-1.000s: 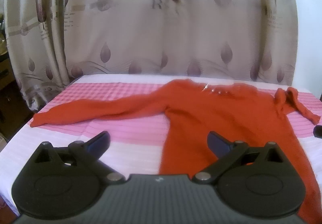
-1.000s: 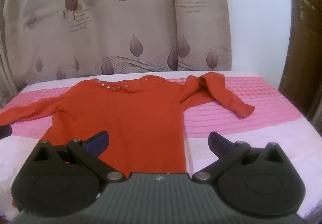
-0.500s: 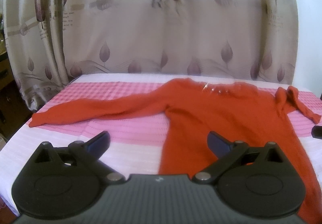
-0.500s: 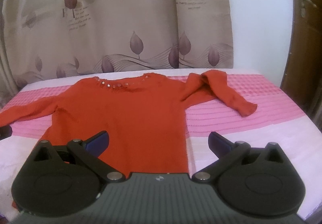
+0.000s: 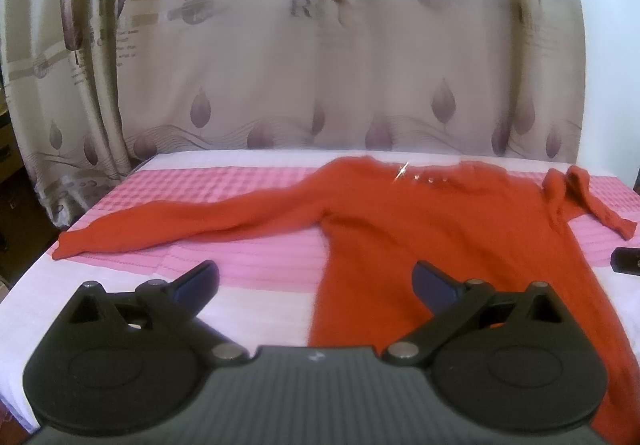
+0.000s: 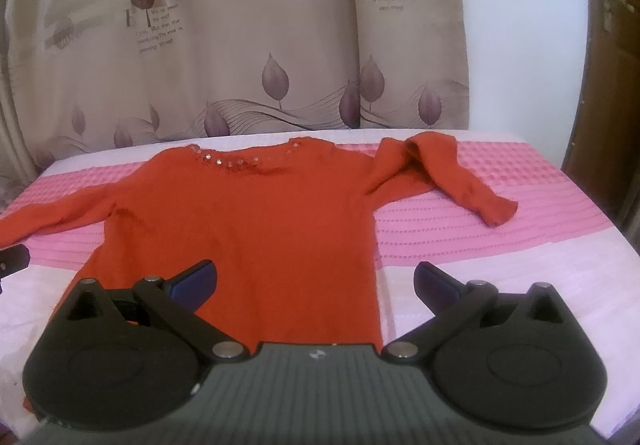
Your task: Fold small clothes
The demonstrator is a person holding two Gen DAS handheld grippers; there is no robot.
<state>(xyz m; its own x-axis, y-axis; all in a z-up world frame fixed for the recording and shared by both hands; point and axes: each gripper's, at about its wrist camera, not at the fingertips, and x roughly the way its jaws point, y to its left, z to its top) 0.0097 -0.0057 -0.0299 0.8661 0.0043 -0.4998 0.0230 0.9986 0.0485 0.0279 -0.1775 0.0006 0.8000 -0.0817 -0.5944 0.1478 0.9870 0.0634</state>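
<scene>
At the far left, the long red-orange knitted sweater's left sleeve stretched out straight across the pink waffle-textured bedcover, its cuff lying near the bed's left edge. The left gripper hovered low over the bed with its two blue-tipped fingers spread wide, released and holding nothing; its left finger was over the pale band of the cover, and its right finger was over the sweater's lower body.

The red-orange knitted sweater lay flat and face up in the middle of the bed, neckline toward the beige leaf-printed curtain and hem toward the cameras. A row of small shiny sequins trimmed the neckline.

Further right, the right gripper was likewise released, jaws wide apart and empty, with its left finger over the sweater's hem area and its right finger over bare cover just beside the garment's right edge. The right sleeve was bent back at the elbow, its cuff pointing down toward the right side of the bed. Beyond it stood a white wall and a dark brown wooden door.
</scene>
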